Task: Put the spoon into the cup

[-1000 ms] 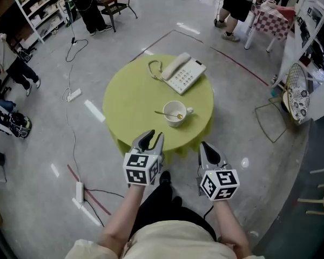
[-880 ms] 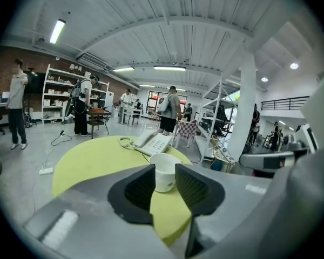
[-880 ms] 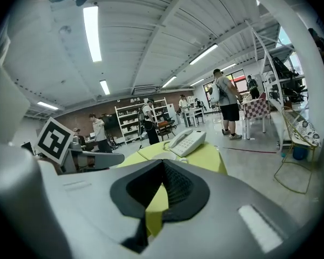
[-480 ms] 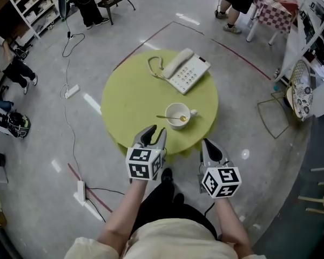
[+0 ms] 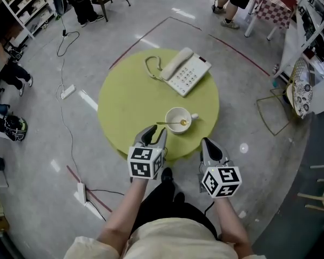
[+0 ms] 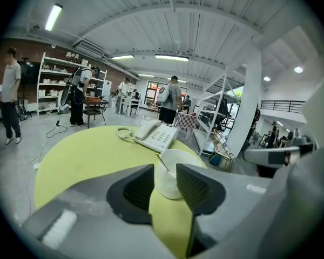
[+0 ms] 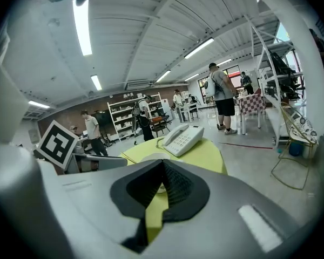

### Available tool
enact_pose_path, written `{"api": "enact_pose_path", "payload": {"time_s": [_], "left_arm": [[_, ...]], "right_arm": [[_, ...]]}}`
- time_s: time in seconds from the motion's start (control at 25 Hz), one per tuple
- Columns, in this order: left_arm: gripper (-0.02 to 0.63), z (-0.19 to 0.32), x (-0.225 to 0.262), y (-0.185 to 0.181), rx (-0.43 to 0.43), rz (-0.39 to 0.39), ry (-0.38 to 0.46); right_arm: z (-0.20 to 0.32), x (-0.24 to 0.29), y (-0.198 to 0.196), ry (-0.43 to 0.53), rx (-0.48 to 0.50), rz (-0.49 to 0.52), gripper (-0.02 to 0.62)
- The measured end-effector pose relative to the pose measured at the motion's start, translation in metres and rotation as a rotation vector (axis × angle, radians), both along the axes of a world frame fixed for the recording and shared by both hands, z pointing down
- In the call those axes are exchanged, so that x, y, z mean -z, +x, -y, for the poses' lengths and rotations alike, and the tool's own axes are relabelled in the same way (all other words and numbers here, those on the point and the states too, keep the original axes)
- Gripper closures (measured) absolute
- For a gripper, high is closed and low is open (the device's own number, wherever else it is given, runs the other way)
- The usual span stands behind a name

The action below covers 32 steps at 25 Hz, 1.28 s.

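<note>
A white cup (image 5: 178, 120) stands near the front of the round yellow-green table (image 5: 129, 99). A metal spoon (image 5: 167, 123) rests in it, its bowl inside and its handle sticking out over the left rim. My left gripper (image 5: 153, 135) hovers at the table's near edge, just short of the cup, open with nothing between its fingers. In the left gripper view the cup (image 6: 170, 171) and the spoon handle (image 6: 162, 161) show beyond the left gripper (image 6: 164, 185). My right gripper (image 5: 208, 146) hangs off the table's front right, shut and empty, and the right gripper view shows the right gripper (image 7: 162, 171) with its pads together.
A white desk telephone (image 5: 184, 72) with a coiled cord lies at the table's far side. People stand by shelves and a checkered table at the back. Cables and a power strip (image 5: 68, 91) lie on the grey floor to the left.
The table and cup now sit a little nearer to both grippers in the head view. The left jaws stand slightly wider. The spoon has stayed in the cup.
</note>
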<state>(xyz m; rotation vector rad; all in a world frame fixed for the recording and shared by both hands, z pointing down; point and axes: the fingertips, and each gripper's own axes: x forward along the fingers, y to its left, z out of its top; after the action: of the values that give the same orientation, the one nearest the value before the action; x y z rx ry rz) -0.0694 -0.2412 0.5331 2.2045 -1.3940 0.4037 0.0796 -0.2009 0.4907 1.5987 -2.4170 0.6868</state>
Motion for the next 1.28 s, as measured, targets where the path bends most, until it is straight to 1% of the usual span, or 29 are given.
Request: {"api": "enact_pose_path", "payload": {"time_s": [0.4, 0.76, 0.92, 1.08, 1.28], "left_arm": [[0.488, 0.015, -0.012, 0.004, -0.018, -0.03, -0.035], [0.489, 0.024, -0.018, 0.008, -0.028, -0.025, -0.055], [0.506, 0.028, -0.018, 0.01, -0.036, -0.033, -0.058], [0.541, 0.029, -0.018, 0.01, -0.042, -0.04, -0.057], [0.561, 0.029, -0.015, 0.01, -0.048, -0.049, -0.054]], "right_arm": [[0.012, -0.01, -0.002, -0.028, -0.026, -0.007, 0.594], [0.02, -0.014, -0.002, -0.04, -0.046, -0.006, 0.594], [0.025, -0.015, -0.001, -0.041, -0.051, -0.005, 0.594], [0.026, -0.016, -0.003, -0.046, -0.052, -0.006, 0.594], [0.027, -0.014, -0.005, -0.044, -0.053, -0.007, 0.594]]}}
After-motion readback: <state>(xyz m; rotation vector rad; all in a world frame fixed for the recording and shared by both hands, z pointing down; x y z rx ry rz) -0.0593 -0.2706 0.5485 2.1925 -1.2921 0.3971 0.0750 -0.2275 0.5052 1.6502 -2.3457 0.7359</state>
